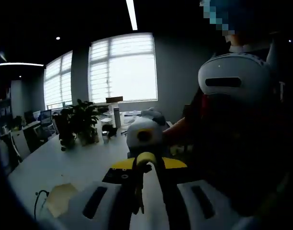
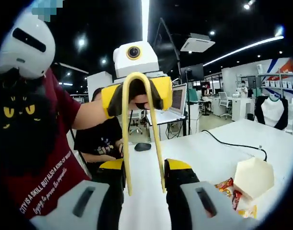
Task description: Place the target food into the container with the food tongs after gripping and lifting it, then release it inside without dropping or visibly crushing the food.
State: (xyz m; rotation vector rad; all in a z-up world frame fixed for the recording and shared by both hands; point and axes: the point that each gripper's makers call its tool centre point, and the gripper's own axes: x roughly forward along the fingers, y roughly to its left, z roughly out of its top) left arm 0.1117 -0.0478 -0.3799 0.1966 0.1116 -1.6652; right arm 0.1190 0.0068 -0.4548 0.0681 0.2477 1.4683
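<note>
The yellow food tongs [image 2: 141, 129] hang between both grippers — the left gripper [image 2: 136, 98] pinches their looped end, while the right gripper [image 2: 142, 179] flanks the arms, its grip unclear; the arms stand slightly apart with nothing between the tips. Judged from this, no pickup has begun. The snack packets [image 2: 231, 191] lie beside a hexagonal white container [image 2: 254, 177] near the white table [image 2: 218, 148] edge — the tongs must lower there, over open tabletop.

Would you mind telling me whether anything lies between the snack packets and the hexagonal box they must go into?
Nothing visible does: the snack packets lie right beside the hexagonal box on the white table. The black cable runs beyond the box, out of the way.
</note>
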